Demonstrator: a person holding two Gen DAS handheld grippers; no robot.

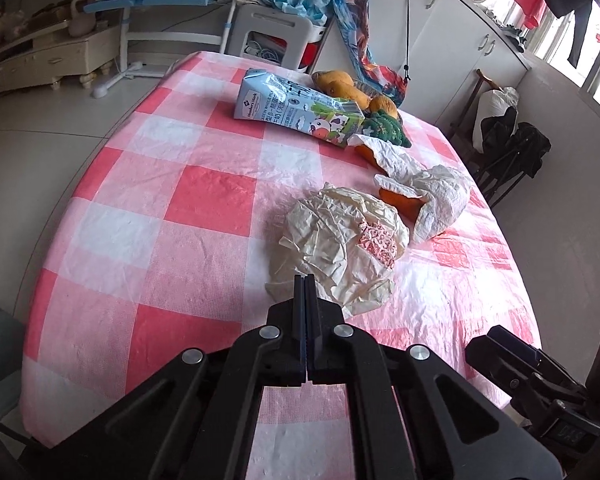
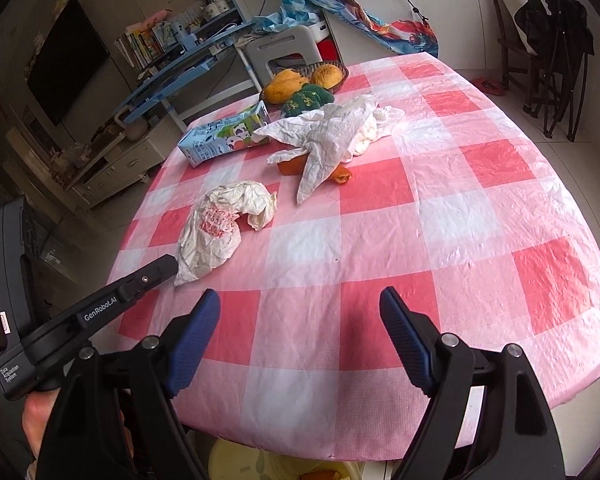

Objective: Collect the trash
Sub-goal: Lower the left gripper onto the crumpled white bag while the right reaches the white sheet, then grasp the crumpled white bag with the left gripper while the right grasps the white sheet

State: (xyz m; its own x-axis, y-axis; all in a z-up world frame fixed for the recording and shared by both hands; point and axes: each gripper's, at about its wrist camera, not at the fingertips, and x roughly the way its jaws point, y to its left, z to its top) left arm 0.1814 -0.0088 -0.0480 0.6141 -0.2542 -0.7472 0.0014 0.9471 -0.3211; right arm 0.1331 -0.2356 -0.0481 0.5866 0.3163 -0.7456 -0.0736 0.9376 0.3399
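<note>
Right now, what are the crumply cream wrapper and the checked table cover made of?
The crumpled cream wrapper with red print looks like thin matte paper: sharp creases. The pink-and-white checked table cover is probably plastic sheet: shiny wrinkles.

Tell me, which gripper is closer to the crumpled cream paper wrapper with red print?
Left. The left gripper is shut, its tips at the near edge of the crumpled cream paper wrapper. The right gripper hangs open over bare checked cloth, apart from it.

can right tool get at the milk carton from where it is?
Probably yes. The open right tool has bare checked cloth ahead; the blue-and-white milk carton lies flat at the far edge, with the crumpled cream wrapper just off that line.
</note>
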